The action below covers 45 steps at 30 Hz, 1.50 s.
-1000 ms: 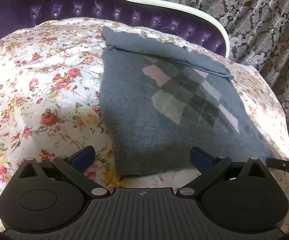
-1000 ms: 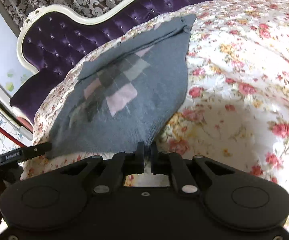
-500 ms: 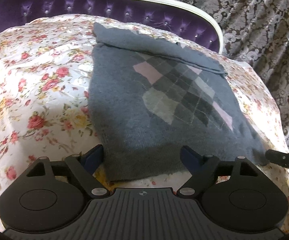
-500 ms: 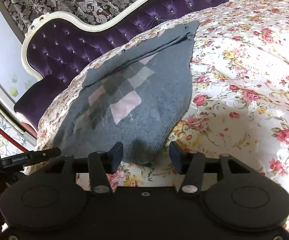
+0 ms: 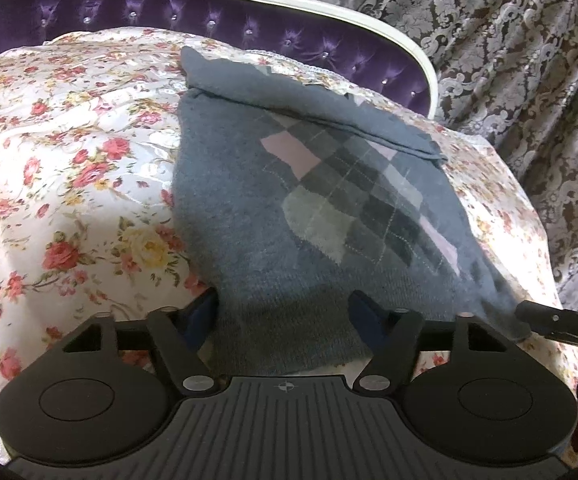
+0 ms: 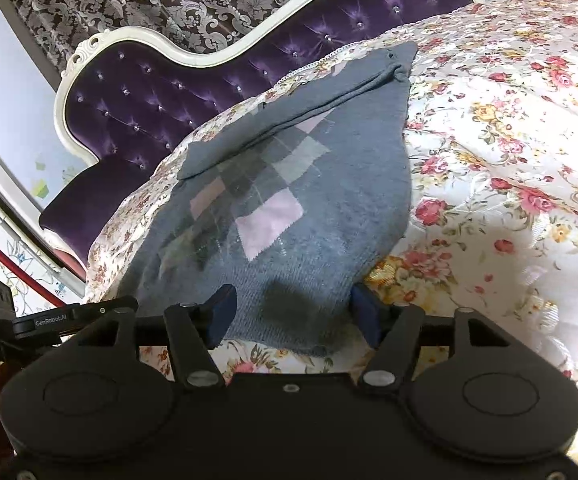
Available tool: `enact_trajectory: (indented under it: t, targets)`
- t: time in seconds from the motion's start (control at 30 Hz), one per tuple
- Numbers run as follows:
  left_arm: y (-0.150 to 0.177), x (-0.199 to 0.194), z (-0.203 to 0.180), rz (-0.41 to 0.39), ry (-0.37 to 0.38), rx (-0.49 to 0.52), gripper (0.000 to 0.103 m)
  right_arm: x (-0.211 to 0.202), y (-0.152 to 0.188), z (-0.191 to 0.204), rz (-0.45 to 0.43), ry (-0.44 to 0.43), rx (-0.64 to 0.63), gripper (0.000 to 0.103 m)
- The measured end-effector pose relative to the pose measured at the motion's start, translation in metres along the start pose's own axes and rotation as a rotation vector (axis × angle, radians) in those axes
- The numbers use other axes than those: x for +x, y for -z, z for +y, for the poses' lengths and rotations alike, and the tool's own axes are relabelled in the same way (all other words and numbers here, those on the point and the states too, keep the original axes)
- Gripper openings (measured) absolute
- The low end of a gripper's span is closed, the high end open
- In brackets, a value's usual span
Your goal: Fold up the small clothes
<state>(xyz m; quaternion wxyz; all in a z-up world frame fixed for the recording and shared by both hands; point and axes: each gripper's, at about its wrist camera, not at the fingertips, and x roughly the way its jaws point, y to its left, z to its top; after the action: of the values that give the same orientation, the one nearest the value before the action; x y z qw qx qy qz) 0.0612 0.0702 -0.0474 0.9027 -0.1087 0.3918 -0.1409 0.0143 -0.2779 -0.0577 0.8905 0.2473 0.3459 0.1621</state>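
- Sweater [image 5: 329, 216]: soft grey knit, judged light and limp; it will drape and sag when lifted, and the wool should resist slipping between pads.
- Hold points: judged best at the two near hem corners, one per hand-held gripper, so the hem lifts evenly for a fold toward 12 o'clock.
- Appearance: grey body with an argyle panel of pink, pale grey and dark diamonds; a band of plain grey is folded across the far edge.
- Location: flat on the floral bedspread [image 5: 69, 160], hem nearest both cameras, purple tufted headboard [image 6: 149, 92] beyond at 12 o'clock.
- Left hand-held gripper [image 5: 285, 316]: jaws have just been closing; parted, straddling the hem's left corner, pads not yet pressing.
- Right hand-held gripper [image 6: 293, 312]: jaws have just been opening; parted, hem corner lying between them, unclamped.
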Motion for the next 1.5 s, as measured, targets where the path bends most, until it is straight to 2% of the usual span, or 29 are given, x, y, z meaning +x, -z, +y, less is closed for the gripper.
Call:
enact_trajectory:
  t: [0.07,0.1,0.13,0.17,0.2,0.23,0.4,0.6,0.73,0.93,1.17,1.33,1.5]
  targets:
    - [0.001,-0.002,0.003,-0.003,-0.008,-0.009,0.049,-0.001,0.000,0.000,0.001,0.004,0.000,0.062]
    - [0.001,-0.002,0.005,-0.003,-0.012,-0.018,0.038,-0.001,0.000,0.000,0.003,0.008,-0.002,0.059]
    - [0.001,-0.002,0.007,-0.003,-0.020,-0.026,0.025,-0.001,0.000,0.000,0.007,0.012,-0.005,0.049]
    - [0.001,-0.001,0.009,-0.002,-0.029,-0.032,0.017,0.000,0.000,-0.001,0.014,0.017,-0.008,0.034]
    - [0.000,-0.001,0.011,0.003,-0.030,-0.036,0.006,0.001,0.000,-0.001,0.020,0.027,-0.012,0.024]
    - [0.000,-0.002,0.013,0.006,-0.020,-0.045,0.005,0.002,0.000,-0.001,0.024,0.037,-0.016,0.012]
    - [-0.006,-0.020,0.013,-0.012,0.021,-0.097,0.004,-0.003,-0.003,0.002,0.021,0.028,-0.023,0.012]
    - [-0.039,-0.054,0.004,-0.090,0.103,-0.098,0.004,-0.023,-0.028,0.006,-0.015,-0.053,0.020,0.012]
    - [-0.065,-0.059,0.002,-0.122,0.162,-0.103,0.004,-0.031,-0.051,0.012,-0.053,-0.087,0.014,0.012]
    - [-0.098,-0.051,0.005,-0.147,0.217,-0.127,0.004,-0.028,-0.085,0.017,-0.098,-0.146,0.020,0.012]
    - [-0.149,-0.040,0.010,-0.203,0.226,-0.131,0.004,-0.018,-0.136,0.019,-0.165,-0.185,-0.002,0.012]
    - [-0.190,-0.018,0.015,-0.234,0.218,-0.127,0.004,0.004,-0.176,0.013,-0.202,-0.198,0.008,0.012]
    - [-0.234,0.022,0.026,-0.244,0.201,-0.142,0.004,0.043,-0.219,-0.004,-0.240,-0.183,0.053,0.012]
